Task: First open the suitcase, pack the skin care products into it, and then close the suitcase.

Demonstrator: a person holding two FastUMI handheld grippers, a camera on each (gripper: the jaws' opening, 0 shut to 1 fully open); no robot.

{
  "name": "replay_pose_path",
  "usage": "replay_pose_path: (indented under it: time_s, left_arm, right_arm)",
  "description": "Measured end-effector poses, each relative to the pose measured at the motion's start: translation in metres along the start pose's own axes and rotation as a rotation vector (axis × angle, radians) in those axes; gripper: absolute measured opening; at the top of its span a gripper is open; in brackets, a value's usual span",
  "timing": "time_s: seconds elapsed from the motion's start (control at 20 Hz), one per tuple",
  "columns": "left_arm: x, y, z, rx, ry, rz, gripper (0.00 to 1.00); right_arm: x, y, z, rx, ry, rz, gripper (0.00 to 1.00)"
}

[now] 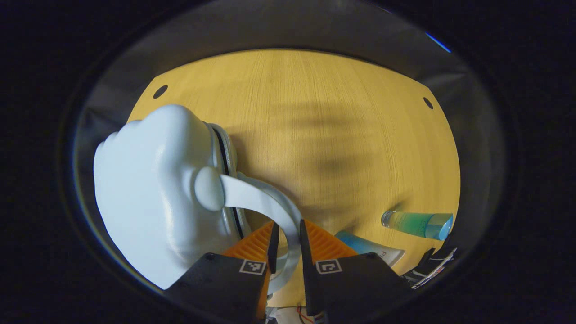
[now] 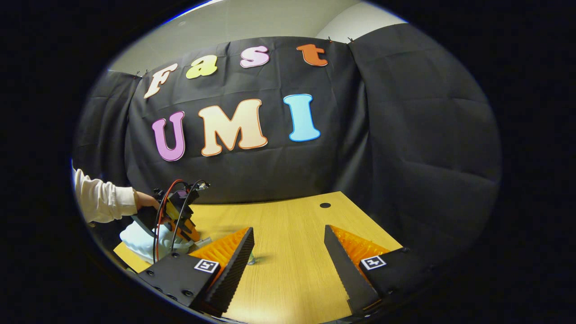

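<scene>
Left gripper view: left gripper (image 1: 286,243) pinched on curved white handle (image 1: 270,204) of pale-blue hard-shell suitcase (image 1: 153,189) on wooden table (image 1: 315,126); blue-green bottle (image 1: 418,224) lies nearby. Right gripper (image 2: 288,252) spread wide, holding nothing.

A light wooden table (image 1: 315,126) with a fine straight grain filled the booth floor of the scene. Small dark round holes (image 1: 160,92) sat near its far corners, one on each side, and another hole (image 2: 325,205) showed near the far edge. Soft shadows lay across the middle of the top. Black cloth (image 2: 405,148) hung behind it, creased in folds, below a pale wall (image 2: 252,20).
</scene>
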State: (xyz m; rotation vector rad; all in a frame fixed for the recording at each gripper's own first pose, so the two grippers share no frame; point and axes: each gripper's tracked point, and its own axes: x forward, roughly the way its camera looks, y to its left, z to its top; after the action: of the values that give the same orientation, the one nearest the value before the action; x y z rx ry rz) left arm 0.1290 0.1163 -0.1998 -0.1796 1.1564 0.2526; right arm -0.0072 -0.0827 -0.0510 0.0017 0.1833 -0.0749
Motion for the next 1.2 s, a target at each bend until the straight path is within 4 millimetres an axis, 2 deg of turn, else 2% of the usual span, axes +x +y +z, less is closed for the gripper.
replay_pose_path:
  time_s: [0.05, 0.35, 0.4, 0.45, 0.65, 0.8, 1.05, 1.2]
  left_arm:
    - [0.003, 0.0, -0.003, -0.006, 0.015, -0.008, 0.23]
    - [0.004, -0.006, -0.003, -0.051, 0.025, -0.058, 0.05]
    - [0.003, -0.008, -0.001, -0.057, 0.018, -0.071, 0.04]
    - [0.001, -0.008, 0.0, -0.06, 0.009, -0.082, 0.01]
    - [-0.013, -0.014, 0.005, -0.076, -0.031, -0.119, 0.0]
    - [-0.042, -0.023, 0.017, -0.123, -0.079, -0.193, 0.0]
    - [-0.104, -0.006, 0.035, -0.186, -0.175, -0.276, 0.0]
    - [-0.146, 0.017, 0.044, -0.195, -0.264, -0.278, 0.0]
  right_arm:
    - [-0.001, -0.003, 0.0, 0.002, 0.004, -0.006, 0.98]
    - [-0.002, -0.015, -0.004, 0.016, 0.01, -0.03, 0.98]
    - [-0.002, -0.014, -0.007, 0.018, 0.016, -0.03, 0.95]
    - [-0.002, -0.014, -0.008, 0.019, 0.022, -0.027, 0.98]
    - [0.001, -0.012, -0.01, 0.018, 0.028, -0.015, 0.98]
    - [0.005, -0.005, -0.01, 0.017, 0.026, 0.008, 0.98]
    - [0.008, 0.002, -0.01, 0.005, 0.022, 0.037, 0.98]
    - [0.012, 0.012, -0.012, 0.008, 0.027, 0.061, 0.98]
